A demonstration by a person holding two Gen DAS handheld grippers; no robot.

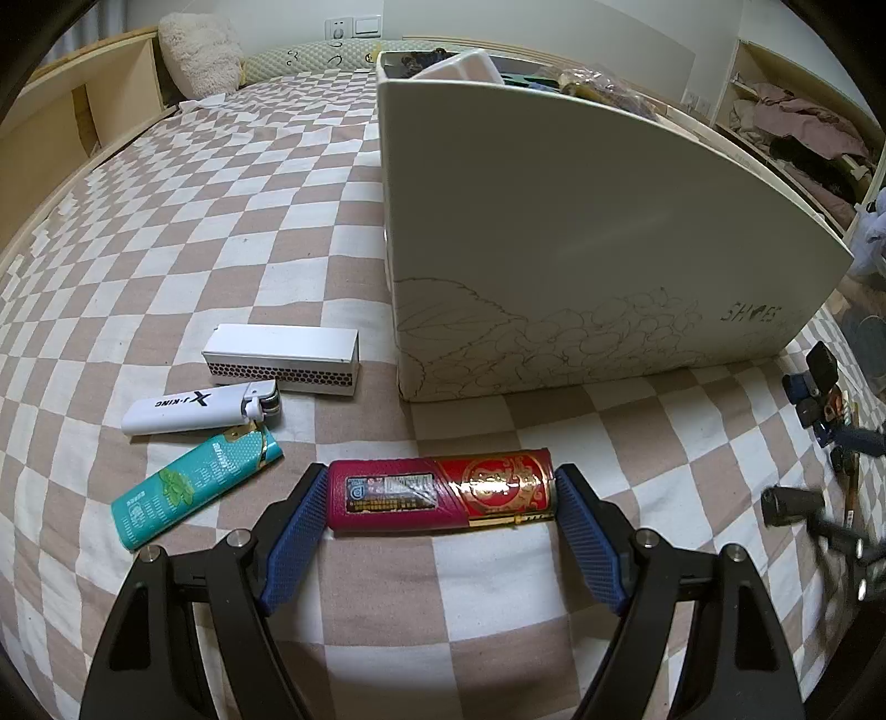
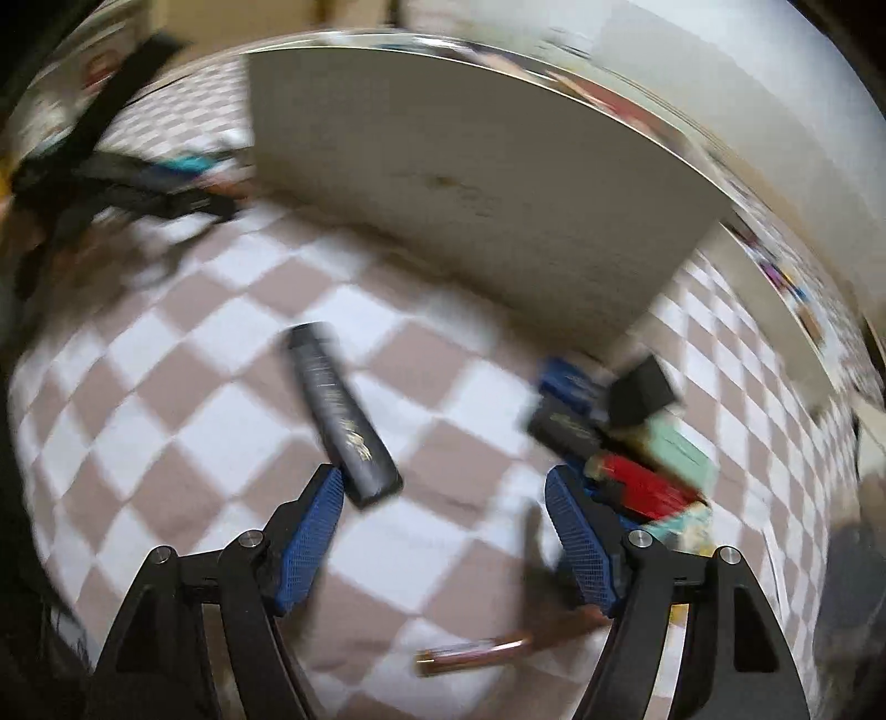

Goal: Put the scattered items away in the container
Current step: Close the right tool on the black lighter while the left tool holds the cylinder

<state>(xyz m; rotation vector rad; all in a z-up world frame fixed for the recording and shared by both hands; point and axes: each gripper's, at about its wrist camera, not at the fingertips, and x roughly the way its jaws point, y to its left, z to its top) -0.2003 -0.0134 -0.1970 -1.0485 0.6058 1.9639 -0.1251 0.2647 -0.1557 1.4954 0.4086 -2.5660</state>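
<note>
In the left wrist view my left gripper (image 1: pixel 441 482) is shut on a red and gold pack (image 1: pixel 443 493), which lies on the checked bedspread with a pad on each end. The tall white box (image 1: pixel 554 221) stands just beyond it. A white lighter (image 1: pixel 194 412), a teal pack (image 1: pixel 194 487) and a white matchbox (image 1: pixel 282 354) lie to the left. The right wrist view is blurred. My right gripper (image 2: pixel 443 482) is open over the bedspread with nothing between its pads. A black bar (image 2: pixel 343 415) lies by its left fingertip. A pile of small packs (image 2: pixel 637 443) sits by its right finger.
A copper-coloured tube (image 2: pixel 470 656) lies under the right gripper. The white box (image 2: pixel 470 194) fills the back of the right wrist view. A wooden bed frame (image 1: pixel 55 122) borders the bed on the left, with a pillow (image 1: pixel 199 52) at the head. Shelves of clothes (image 1: pixel 803 127) stand at the far right.
</note>
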